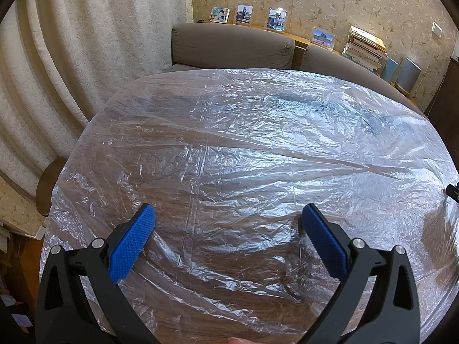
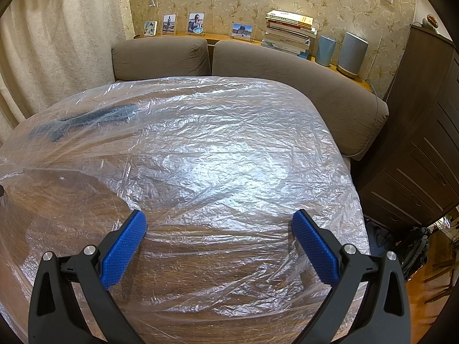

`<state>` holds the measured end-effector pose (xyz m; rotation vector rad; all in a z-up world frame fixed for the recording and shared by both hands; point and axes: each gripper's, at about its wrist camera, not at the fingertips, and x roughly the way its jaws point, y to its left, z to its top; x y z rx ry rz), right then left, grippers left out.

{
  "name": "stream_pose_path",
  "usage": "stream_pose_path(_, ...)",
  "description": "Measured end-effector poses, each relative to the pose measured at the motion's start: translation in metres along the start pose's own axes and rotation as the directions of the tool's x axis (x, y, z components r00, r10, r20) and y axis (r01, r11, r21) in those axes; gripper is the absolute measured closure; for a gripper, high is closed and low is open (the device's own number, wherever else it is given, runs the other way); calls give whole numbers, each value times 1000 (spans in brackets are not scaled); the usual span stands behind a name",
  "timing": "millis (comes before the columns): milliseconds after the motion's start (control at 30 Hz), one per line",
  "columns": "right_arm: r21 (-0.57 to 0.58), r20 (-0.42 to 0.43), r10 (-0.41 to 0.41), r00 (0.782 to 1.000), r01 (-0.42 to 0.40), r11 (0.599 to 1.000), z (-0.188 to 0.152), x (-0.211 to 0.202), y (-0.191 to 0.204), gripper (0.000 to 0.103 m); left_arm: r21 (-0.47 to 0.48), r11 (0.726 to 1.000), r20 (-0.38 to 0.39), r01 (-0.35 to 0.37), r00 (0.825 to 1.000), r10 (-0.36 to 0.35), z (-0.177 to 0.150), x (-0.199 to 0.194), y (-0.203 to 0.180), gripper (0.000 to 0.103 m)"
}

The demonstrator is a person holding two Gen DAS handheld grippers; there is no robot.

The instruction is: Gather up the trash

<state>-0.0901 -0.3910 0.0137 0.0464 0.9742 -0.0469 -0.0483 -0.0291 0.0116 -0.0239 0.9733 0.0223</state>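
A crinkled clear plastic sheet [image 1: 243, 149] covers the round wooden table; it also shows in the right wrist view [image 2: 200, 157]. A dark object [image 2: 91, 117] lies under the sheet at the far left; in the left wrist view it shows as a dark shape [image 1: 370, 120] at the far right. My left gripper [image 1: 226, 215] is open and empty above the sheet near the table's front. My right gripper [image 2: 219, 220] is open and empty above the sheet. No loose trash shows on the sheet.
A brown sofa [image 2: 258, 66] stands behind the table. A shelf behind it holds photo frames [image 2: 195, 23], stacked books [image 2: 289, 33] and two speakers [image 2: 351, 53]. A dark cabinet [image 2: 424, 132] stands at right, curtains [image 1: 71, 57] at left, a stool [image 1: 47, 186] beside the table.
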Motion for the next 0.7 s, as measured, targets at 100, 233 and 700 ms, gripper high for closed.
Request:
stream_pose_path(100,0,0,0,1000,0,1000,0,0,0,4,0,1000,0,0,1000,0,0,0,0,1)
stream_pose_path(233,0,0,0,1000,0,1000,0,0,0,4,0,1000,0,0,1000,0,0,0,0,1)
stream_pose_path(700,0,0,0,1000,0,1000,0,0,0,4,7,1000,0,7,1000,-7,-5,-5,-1,1)
